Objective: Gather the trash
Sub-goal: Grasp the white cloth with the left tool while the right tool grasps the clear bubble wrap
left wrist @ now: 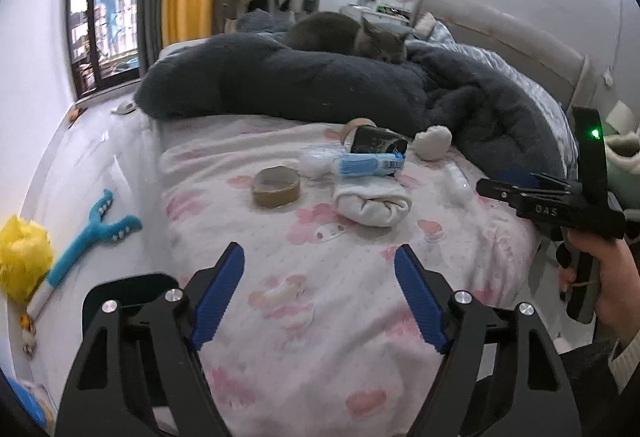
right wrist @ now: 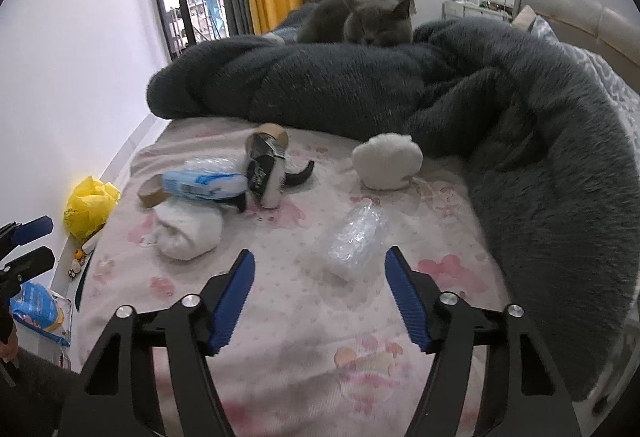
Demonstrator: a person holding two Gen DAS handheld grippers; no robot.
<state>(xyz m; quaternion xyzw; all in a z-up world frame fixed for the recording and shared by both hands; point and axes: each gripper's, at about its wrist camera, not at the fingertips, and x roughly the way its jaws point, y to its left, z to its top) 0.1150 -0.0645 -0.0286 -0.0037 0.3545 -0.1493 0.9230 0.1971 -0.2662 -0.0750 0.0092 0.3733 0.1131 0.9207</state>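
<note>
Trash lies on the pink-patterned bed sheet (left wrist: 320, 317). There is a brown tape roll (left wrist: 276, 185), a blue-and-white packet (left wrist: 372, 164), a black carton (left wrist: 378, 143), a rolled white cloth (left wrist: 372, 204), a white crumpled lump (left wrist: 434, 141) and a clear plastic wrapper (right wrist: 356, 233). My left gripper (left wrist: 319, 251) is open over bare sheet, short of the tape roll and cloth. My right gripper (right wrist: 320, 253) is open, with the clear wrapper just beyond its fingertips and untouched. In the left wrist view the right gripper (left wrist: 492, 183) shows side-on, held by a hand.
A grey cat (left wrist: 360, 35) lies on a thick dark blanket (left wrist: 320, 85) heaped behind and to the right of the trash. Left of the bed, on the floor, are a yellow bag (right wrist: 90, 205), a blue toy (left wrist: 88, 233) and a blue packet (right wrist: 38, 311).
</note>
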